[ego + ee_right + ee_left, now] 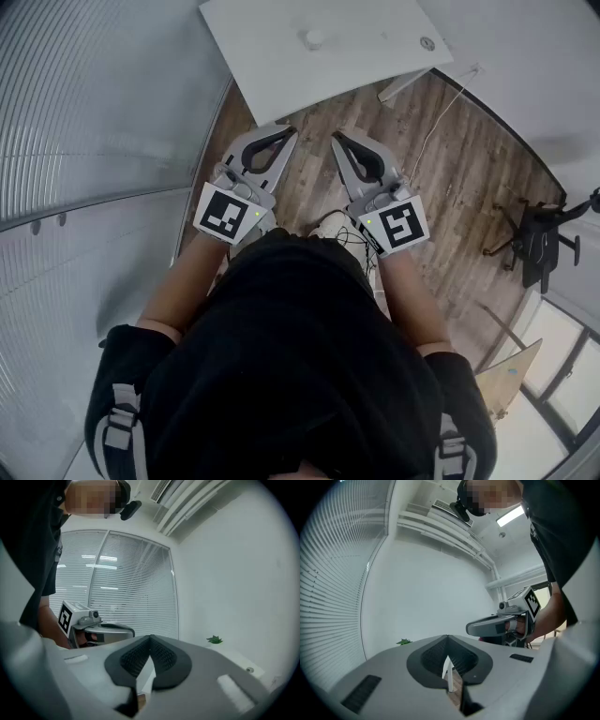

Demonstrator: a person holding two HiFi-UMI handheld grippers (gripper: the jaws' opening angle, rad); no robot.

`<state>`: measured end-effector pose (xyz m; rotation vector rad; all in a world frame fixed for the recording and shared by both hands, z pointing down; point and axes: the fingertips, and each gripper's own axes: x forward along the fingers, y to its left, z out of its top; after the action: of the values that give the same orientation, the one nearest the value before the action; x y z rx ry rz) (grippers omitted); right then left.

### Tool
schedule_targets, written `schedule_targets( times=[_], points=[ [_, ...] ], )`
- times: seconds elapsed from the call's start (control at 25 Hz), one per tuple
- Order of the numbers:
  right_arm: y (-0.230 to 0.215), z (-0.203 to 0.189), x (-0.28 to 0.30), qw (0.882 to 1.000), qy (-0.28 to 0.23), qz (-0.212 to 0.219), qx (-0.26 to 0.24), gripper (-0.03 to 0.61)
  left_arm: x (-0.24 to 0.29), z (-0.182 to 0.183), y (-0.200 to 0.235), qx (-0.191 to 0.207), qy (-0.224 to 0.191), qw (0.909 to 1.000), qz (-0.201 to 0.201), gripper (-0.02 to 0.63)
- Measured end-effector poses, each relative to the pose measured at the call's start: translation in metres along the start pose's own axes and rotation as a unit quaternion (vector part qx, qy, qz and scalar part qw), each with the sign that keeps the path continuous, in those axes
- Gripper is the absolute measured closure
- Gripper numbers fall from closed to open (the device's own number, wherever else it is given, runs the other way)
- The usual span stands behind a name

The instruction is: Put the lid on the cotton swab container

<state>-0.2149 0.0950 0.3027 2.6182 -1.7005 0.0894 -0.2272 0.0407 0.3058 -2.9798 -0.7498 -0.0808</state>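
Observation:
I stand before a white table (375,37) with both grippers held level over the wooden floor, short of its near edge. My left gripper (292,132) and my right gripper (337,139) are side by side, jaws shut with nothing between them. A small round white thing (313,38) sits on the table's middle; too small to tell whether it is the container or the lid. A small round disc (427,43) lies toward the table's right corner. In the left gripper view my left gripper (447,637) has shut jaws and my right gripper (497,626) shows beside it. The right gripper view shows my right gripper (151,637) likewise shut.
Window blinds (84,112) run along the left. A small green plant (214,640) sits on the table's far part by the white wall. A black office chair (539,239) stands at the right on the wooden floor (450,187), and a cable (436,122) trails from the table.

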Motion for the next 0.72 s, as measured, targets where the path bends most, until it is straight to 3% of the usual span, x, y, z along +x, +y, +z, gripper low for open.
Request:
schedule_targets(
  times=[0.36, 0.72],
  points=[
    [0.0, -0.006, -0.01, 0.999, 0.001, 0.005, 0.036, 0.568, -0.003, -0.005, -0.012, -0.014, 0.011, 0.9998, 0.001, 0.606],
    [-0.002, -0.006, -0.018, 0.999, 0.001, 0.004, 0.032, 0.568, -0.003, -0.004, -0.017, -0.015, 0.007, 0.9999, 0.0, 0.606]
  ],
)
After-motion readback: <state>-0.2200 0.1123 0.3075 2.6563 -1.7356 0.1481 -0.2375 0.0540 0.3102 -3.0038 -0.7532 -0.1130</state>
